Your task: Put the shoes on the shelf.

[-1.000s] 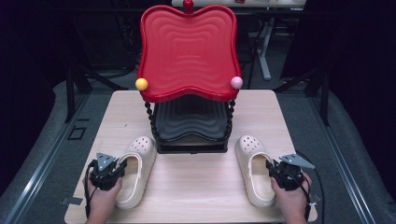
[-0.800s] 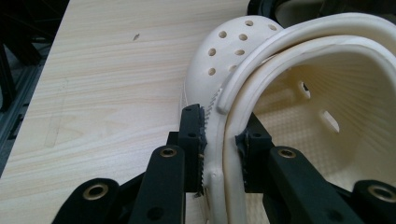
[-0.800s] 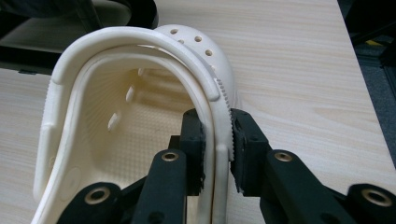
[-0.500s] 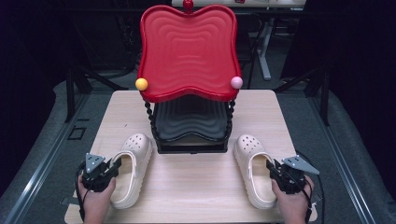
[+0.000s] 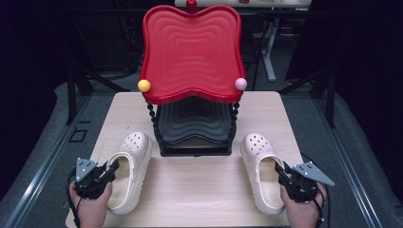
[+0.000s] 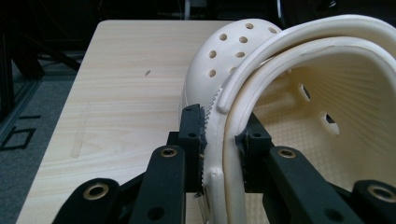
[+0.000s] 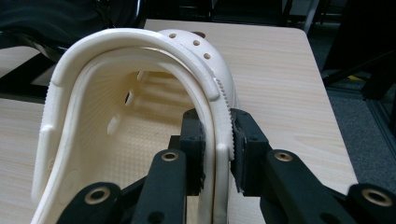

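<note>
Jaws of the left gripper (image 6: 219, 140) are clamped on the outer side wall of the left clog (image 5: 127, 168), one black jaw outside the cream rim and one inside the shoe, as the left gripper view shows. In that view the clog's perforated toe rises ahead of the jaws and the ribbed footbed opens to the right. Jaws of the right gripper (image 7: 217, 142) pinch the outer wall of the right clog (image 5: 261, 171) the same way, with the shoe's hollow and its side holes lying to the left of the jaws in the right gripper view.

From the high view, both clogs lie flat on the light wooden desk (image 5: 199, 190), toes pointing away from the person, one on each side of a two-tier stand. The left hand (image 5: 90, 202) holds its gripper (image 5: 113, 167) at the left clog's heel end near the desk's front corner; the right hand (image 5: 302, 204) does likewise with its gripper (image 5: 280, 171) at the right clog.

Between the shoes, toward the back of the desk, stands the rack: a black wavy lower tray (image 5: 192, 126) and a red wavy upper tray (image 5: 190, 52) carried on black beaded posts. An orange ball (image 5: 144, 85) and a pink ball (image 5: 241, 84) sit at the red tray's front corners. Dark floor and metal legs surround the desk.
</note>
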The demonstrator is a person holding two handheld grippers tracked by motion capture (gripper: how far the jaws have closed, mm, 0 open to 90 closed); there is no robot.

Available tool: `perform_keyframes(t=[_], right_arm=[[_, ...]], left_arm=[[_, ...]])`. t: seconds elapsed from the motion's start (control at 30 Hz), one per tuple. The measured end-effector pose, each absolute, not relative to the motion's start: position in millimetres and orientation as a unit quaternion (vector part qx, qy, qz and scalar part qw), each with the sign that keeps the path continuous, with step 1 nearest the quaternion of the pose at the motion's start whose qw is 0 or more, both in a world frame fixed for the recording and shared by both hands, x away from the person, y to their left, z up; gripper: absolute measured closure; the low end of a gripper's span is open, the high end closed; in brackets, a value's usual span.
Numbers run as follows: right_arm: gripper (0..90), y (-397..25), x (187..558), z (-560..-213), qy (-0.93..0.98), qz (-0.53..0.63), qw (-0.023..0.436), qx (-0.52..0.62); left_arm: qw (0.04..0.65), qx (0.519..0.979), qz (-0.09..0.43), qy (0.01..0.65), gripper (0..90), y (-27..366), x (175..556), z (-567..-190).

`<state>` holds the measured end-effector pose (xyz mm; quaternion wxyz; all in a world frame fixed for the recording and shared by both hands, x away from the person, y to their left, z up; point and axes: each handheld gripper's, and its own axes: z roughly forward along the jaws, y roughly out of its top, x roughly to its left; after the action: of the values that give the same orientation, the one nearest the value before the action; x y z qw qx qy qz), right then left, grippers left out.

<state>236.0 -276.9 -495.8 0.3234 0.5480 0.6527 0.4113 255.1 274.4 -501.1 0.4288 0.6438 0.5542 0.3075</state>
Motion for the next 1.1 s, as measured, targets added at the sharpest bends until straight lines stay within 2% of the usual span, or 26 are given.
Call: perform_keyframes(t=[0.63, 1.1], right_arm=[[75.9, -253, 211, -473, 0.657, 0.444, 0.327, 0.514], [75.9, -227, 210, -469, 0.671, 0.467, 0.315, 0.482]], left_arm=[[0.454, 0.651, 0.302, 0.528, 75.5, 265, 222, -483], [0.478, 0.662, 0.291, 0.498, 75.5, 239, 223, -480]])
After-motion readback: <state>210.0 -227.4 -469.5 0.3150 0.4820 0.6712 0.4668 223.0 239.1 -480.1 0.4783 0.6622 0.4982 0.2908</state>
